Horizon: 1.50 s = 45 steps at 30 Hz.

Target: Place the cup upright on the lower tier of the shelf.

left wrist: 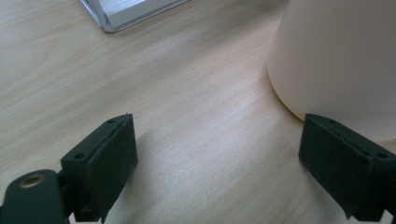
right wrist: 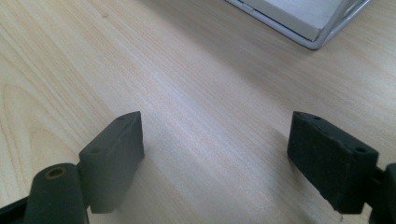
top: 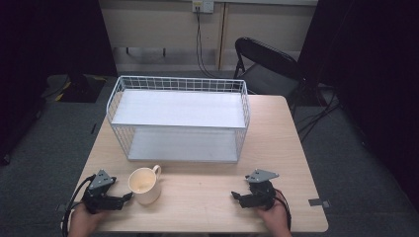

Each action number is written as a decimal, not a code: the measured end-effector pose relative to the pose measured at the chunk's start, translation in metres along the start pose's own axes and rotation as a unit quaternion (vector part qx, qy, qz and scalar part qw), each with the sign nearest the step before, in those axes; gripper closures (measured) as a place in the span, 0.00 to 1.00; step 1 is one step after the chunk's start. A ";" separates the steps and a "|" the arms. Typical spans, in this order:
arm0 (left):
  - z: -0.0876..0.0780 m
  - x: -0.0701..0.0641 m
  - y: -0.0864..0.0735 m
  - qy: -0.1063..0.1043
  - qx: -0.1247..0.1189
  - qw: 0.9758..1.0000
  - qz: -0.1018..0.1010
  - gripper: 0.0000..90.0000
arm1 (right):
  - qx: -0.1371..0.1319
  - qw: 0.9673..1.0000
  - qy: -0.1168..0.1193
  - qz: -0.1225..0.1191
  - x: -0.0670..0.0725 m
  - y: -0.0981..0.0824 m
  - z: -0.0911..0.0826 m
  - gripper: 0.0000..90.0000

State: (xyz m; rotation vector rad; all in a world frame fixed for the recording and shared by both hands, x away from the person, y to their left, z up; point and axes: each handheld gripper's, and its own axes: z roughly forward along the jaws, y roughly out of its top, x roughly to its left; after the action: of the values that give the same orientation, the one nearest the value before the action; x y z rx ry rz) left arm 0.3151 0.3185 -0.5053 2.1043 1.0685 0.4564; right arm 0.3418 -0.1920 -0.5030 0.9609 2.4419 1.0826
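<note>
From the high view: a cream mug (top: 144, 184) upright on the wooden table (top: 207, 197), in front of the white wire shelf rack (top: 179, 118), just beside the left gripper (top: 129, 197), with the right gripper (top: 233, 196) well apart. Along the left gripper view: jaws spread wide, empty, mug wall (left wrist: 336, 60) close against the far jaw; probably rigid, smooth, breakable ceramic, best pinched across the rim or by the handle. Along the right gripper view: jaws likewise spread over bare wood, rack corner (right wrist: 308, 23) ahead.

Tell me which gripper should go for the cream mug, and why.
Left. The left gripper sits right beside the mug, jaws open, with the mug's wall next to one jaw in its own view. The right gripper, also open, faces bare table farther off.
</note>
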 end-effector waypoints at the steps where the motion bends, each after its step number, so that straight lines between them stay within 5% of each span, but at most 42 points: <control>1: 0.000 0.000 0.000 0.001 0.000 1.000 -0.001 0.12 | 0.000 1.000 0.000 0.000 0.000 0.000 0.000 0.20; 12: -0.010 0.005 -0.002 0.007 0.007 1.000 -0.027 0.22 | 0.000 1.000 0.000 0.000 0.000 0.000 0.000 0.20; 25: -0.041 0.002 0.020 0.005 -0.048 0.998 -0.036 0.23 | 0.000 1.000 0.000 0.000 0.000 0.000 0.000 0.20; 32: -0.045 -0.006 0.033 -0.009 -0.061 0.998 -0.030 0.23 | 0.000 1.000 0.000 0.000 0.000 0.000 0.000 0.20; 45: -0.054 -0.002 0.040 0.005 -0.074 0.996 -0.045 0.24 | 0.000 1.000 0.000 0.000 0.000 0.000 0.000 0.20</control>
State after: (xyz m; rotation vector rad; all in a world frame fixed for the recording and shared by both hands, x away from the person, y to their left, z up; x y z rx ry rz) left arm 0.3045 0.3247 -0.4391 1.9175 1.0962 0.4874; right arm 0.3419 -0.1920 -0.5030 0.9611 2.4412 1.0826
